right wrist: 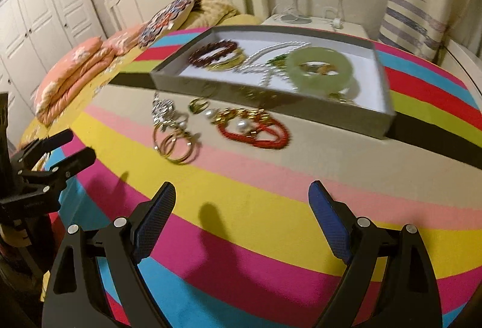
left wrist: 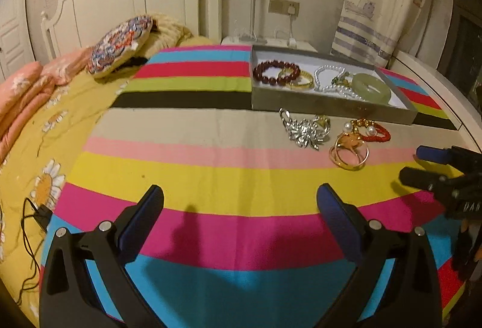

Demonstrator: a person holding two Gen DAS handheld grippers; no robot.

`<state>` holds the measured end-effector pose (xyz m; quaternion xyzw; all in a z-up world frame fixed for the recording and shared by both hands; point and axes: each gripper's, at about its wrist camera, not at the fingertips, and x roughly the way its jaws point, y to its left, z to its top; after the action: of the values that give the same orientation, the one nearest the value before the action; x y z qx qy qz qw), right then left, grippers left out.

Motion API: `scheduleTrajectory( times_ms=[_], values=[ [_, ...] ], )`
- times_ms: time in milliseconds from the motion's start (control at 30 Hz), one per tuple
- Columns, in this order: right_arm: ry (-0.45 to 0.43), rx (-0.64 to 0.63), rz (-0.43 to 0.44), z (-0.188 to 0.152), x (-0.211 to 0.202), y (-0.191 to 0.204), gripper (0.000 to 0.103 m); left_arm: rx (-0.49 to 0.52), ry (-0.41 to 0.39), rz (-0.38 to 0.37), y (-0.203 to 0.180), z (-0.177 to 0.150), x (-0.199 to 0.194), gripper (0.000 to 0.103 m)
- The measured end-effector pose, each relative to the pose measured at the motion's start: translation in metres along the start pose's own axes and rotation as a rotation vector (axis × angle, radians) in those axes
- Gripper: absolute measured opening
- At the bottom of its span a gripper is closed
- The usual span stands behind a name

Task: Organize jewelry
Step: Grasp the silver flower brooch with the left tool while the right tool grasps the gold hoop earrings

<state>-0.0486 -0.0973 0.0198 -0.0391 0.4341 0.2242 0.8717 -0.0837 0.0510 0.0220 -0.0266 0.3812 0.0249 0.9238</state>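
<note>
Nearest to the cameras, both tongs are standing released and are grasping nothing. The left tongs (left wrist: 240, 195) are hovering over the magenta and blue bands of the striped cloth (left wrist: 211, 177) that is covering the bed. The right tongs (right wrist: 242, 192) are hovering over the yellow and magenta bands.

Going farther, the loose jewelry is lying on the beige band, just in front of the tray. In the right wrist view the gold bangles (right wrist: 176, 145) are lying at about 11 o'clock from the right tongs, and the red cord bracelet (right wrist: 259, 132) with its pearls is lying almost at 12 o'clock, its long axis running left to right across the view. In the left wrist view these same pieces are lying at about 1 o'clock, and the silver piece (left wrist: 304, 130) is just beside them on the left. I judge the right tongs are nearer to the red cord bracelet and are facing it more directly, so that arm is fitting better for the coming pick.

Farthest, the grey tray (right wrist: 346, 117) is already holding the dark red bead bracelet (right wrist: 212, 52), the pearl strand (right wrist: 268, 56) and the green jade bangle (right wrist: 319, 65).
</note>
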Motion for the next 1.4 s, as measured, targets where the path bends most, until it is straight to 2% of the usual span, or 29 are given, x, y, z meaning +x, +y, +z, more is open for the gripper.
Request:
scheduleTrajectory(
  times_ms=[133, 300, 400, 667, 733, 1000, 1167, 1400],
  values=[
    [0.013, -0.056, 0.020, 0.004, 0.007, 0.021, 0.087, 0.010, 0.010, -0.001, -0.003, 0.000, 0.002, 0.101],
    [0.026, -0.158, 0.013, 0.016, 0.021, 0.050, 0.085, -0.032, 0.008, -0.026, 0.006, 0.000, 0.002, 0.101],
    [0.045, -0.210, -0.001, 0.022, 0.032, 0.061, 0.075, -0.062, 0.004, -0.050, 0.012, 0.000, 0.001, 0.101],
    [0.068, -0.252, 0.019, 0.036, 0.049, 0.070, 0.058, -0.082, 0.009, -0.070, 0.014, -0.001, 0.001, 0.101],
    [0.059, -0.250, 0.020, 0.036, 0.048, 0.069, 0.040, -0.077, 0.012, -0.064, 0.013, -0.001, 0.002, 0.101],
    [0.018, -0.205, 0.025, 0.021, 0.027, 0.046, 0.039, -0.047, 0.060, -0.030, 0.004, 0.005, 0.011, 0.101],
    [0.008, -0.174, 0.020, 0.008, 0.013, 0.033, 0.039, -0.119, 0.106, -0.138, -0.009, 0.019, 0.022, 0.101],
    [-0.013, -0.155, 0.024, -0.002, 0.002, 0.026, 0.039, -0.119, 0.107, -0.121, -0.042, 0.050, 0.051, 0.100]
  ],
)
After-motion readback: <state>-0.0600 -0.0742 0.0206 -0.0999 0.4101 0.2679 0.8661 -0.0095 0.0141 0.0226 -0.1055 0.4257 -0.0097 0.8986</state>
